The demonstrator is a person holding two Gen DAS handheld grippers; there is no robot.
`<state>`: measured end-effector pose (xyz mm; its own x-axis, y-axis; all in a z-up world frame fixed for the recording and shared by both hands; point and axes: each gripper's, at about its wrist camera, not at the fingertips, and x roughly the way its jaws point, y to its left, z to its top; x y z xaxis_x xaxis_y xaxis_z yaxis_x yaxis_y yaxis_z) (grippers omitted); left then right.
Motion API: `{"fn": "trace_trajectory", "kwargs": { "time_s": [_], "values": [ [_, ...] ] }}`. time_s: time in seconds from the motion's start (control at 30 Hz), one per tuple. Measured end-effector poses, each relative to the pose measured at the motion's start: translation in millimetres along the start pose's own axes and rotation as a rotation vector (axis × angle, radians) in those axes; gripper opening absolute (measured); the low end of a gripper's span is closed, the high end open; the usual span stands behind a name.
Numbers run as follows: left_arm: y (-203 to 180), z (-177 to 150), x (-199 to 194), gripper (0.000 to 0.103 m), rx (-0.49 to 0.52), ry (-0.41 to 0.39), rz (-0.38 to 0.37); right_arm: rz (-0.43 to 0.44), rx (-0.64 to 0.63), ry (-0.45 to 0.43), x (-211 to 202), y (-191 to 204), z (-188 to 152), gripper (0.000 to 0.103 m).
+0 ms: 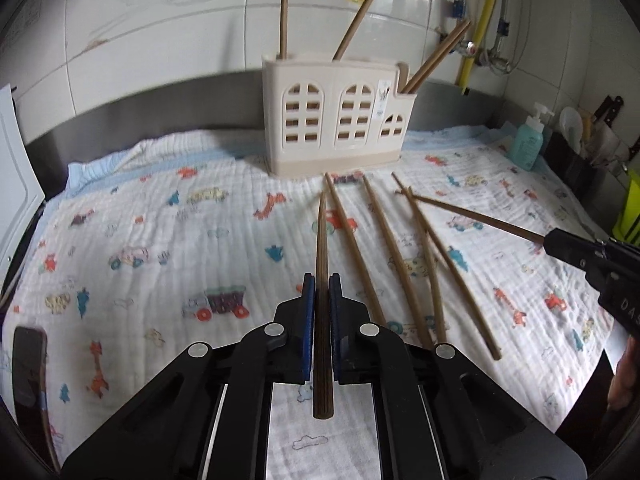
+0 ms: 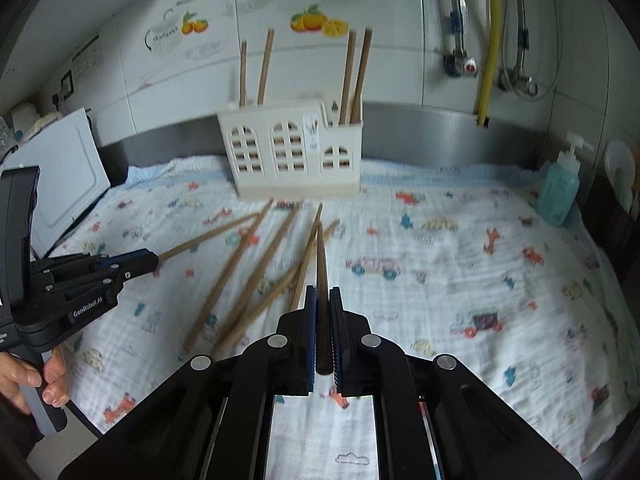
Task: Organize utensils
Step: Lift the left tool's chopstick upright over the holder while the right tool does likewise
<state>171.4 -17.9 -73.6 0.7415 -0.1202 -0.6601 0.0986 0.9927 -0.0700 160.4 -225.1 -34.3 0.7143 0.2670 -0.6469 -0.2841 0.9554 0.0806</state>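
Chopsticks: 4 already standing in the cream holder [image 1: 336,120], 2 in its tall left part, 2 leaning in the low right compartment [image 1: 406,98]. Same count from the right wrist view: 2 sticks at the holder's left, 2 at its right.

4 loose chopsticks [image 1: 384,248] lying on the printed cloth [image 1: 160,220] just in front of the holder, fanned out, 2 of them crossing near their far ends. Tips near the holder's base, not touching as far as can be told.

2 more off the cloth, in tongs. Left gripper [image 1: 320,284] clenched on 1 chopstick [image 1: 322,240], stick running straight ahead between the blue pads, tip aimed toward the holder. Right gripper [image 2: 323,296] clamped the same way on a second chopstick [image 2: 321,256], dark end poking out behind the pads. Each gripper also seen from the other camera, stick held by its thick end, thin end sticking out over the loose ones.

Judged progress: roughly 4 of 10 stowed, 2 picked up, 4 untouched. Remaining: carrying both held sticks to the holder, dropping them in a compartment, then collecting the 4 left.

Further out: green soap bottle [image 1: 528,144] at the right edge of the cloth, dark phone [image 1: 28,364] at the left, tiled wall [image 1: 200,40] with fruit stickers, yellow pipe [image 1: 480,40]. Hand [image 2: 24,380] on the left gripper's handle.
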Motion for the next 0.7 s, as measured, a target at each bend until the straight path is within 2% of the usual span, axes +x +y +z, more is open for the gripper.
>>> {"fn": "trace_trajectory", "kwargs": {
  "time_s": [0.17,0.43,0.7],
  "values": [
    [2,16,-19,0.005,0.022,-0.051,-0.034,0.024,-0.019,-0.054,-17,3,23,0.006],
    [9,38,-31,0.005,0.025,-0.075,-0.100,0.077,-0.049,-0.092,-28,6,59,0.006],
    [10,74,-40,0.005,0.078,-0.112,-0.103,0.100,-0.113,-0.144,-44,3,118,0.006]
  ]
}}
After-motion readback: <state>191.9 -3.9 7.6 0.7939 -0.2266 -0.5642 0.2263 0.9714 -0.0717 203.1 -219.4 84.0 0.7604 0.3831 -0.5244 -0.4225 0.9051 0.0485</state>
